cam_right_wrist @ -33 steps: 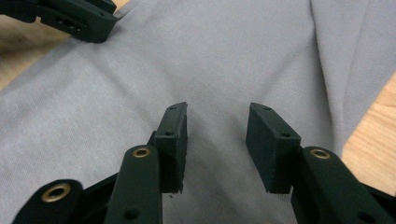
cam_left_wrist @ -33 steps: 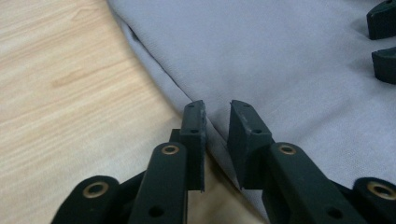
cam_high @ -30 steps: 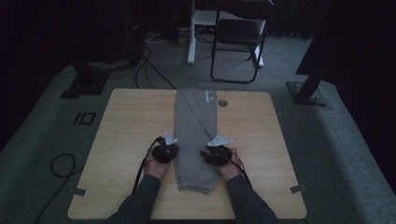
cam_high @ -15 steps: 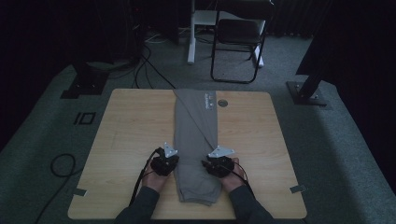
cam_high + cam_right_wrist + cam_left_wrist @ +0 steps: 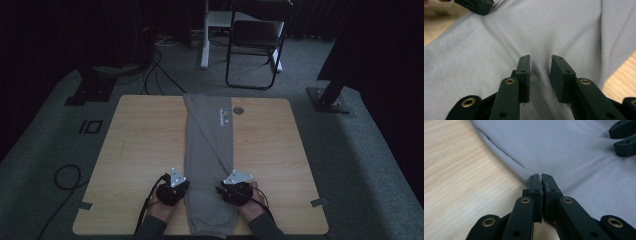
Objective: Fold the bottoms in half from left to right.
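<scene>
Along the middle of the frame, grey trousers (image 5: 207,160) lie lengthwise on the bench (image 5: 140,150). Lower left, the left tool (image 5: 541,176) is clenched on their edge; lower right, the right tool (image 5: 540,60) rests released on the cloth.

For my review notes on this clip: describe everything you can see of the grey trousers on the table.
The grey trousers look like soft jersey cloth, folded lengthwise into a long strip down the middle of the wooden table, from its far edge to its near edge. A small pale printed label sits near the far end. The left gripper is shut on the strip's left folded edge. The right gripper stands open over the cloth near its right edge, where slight creases show.
</scene>
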Available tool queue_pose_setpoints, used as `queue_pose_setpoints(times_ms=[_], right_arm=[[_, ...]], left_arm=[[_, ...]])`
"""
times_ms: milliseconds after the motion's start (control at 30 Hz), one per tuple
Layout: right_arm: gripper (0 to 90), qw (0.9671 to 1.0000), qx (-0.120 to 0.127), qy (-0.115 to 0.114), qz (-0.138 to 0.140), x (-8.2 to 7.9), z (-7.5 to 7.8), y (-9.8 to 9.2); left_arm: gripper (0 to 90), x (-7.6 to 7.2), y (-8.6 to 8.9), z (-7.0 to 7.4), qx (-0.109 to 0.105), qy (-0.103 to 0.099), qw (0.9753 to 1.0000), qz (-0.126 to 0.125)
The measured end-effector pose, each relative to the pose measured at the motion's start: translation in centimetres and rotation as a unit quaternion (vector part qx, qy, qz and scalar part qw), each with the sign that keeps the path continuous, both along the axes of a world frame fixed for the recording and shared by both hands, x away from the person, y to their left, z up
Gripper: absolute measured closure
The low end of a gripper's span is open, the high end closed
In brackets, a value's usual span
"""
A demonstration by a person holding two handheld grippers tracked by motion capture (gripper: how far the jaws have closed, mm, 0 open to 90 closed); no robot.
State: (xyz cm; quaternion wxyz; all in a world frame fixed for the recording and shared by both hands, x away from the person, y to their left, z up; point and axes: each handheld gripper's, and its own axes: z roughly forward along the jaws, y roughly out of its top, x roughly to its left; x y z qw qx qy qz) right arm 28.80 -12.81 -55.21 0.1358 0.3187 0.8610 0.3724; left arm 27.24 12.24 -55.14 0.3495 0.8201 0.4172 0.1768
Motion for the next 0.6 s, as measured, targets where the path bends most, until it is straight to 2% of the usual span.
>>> queue_pose_setpoints(times_ms=[167, 300, 400, 467, 500, 567, 600], right_arm=[[72.2, 0.9999, -0.002, 0.009, 0.011, -1.0, 0.1, 0.1], [73.4, 0.9996, -0.012, 0.007, 0.026, -1.0, 0.3, 0.2], [70.9, 0.9999, -0.007, -0.001, 0.011, -0.1, 0.6, 0.0], [67.4, 0.9999, 0.001, -0.014, 0.001, 0.7, 1.2, -0.2], [64.3, 0.9997, 0.002, -0.021, -0.006, 1.1, 1.5, -0.3], [59.8, 0.9984, -0.018, -0.045, -0.030, 2.2, 2.0, -0.1], [58.5, 0.9977, -0.026, -0.048, -0.040, 2.9, 2.1, 0.1]], left_arm=[[87.2, -1.5, 0.2, -0.1, 0.001, -0.007, 1.0000, -0.002], [86.7, -1.7, 0.3, -0.2, 0.001, -0.012, 0.9999, -0.005], [76.0, -1.1, 0.7, -0.1, -0.007, -0.003, 0.9999, -0.014], [69.5, -0.4, 1.1, 0.0, -0.014, 0.006, 0.9998, -0.011], [68.3, -0.1, 1.2, 0.1, -0.013, 0.004, 0.9999, -0.006], [65.4, 0.6, 1.4, 0.3, -0.016, 0.000, 0.9999, 0.005], [63.6, 1.1, 1.5, 0.4, -0.017, -0.002, 0.9997, 0.014]])
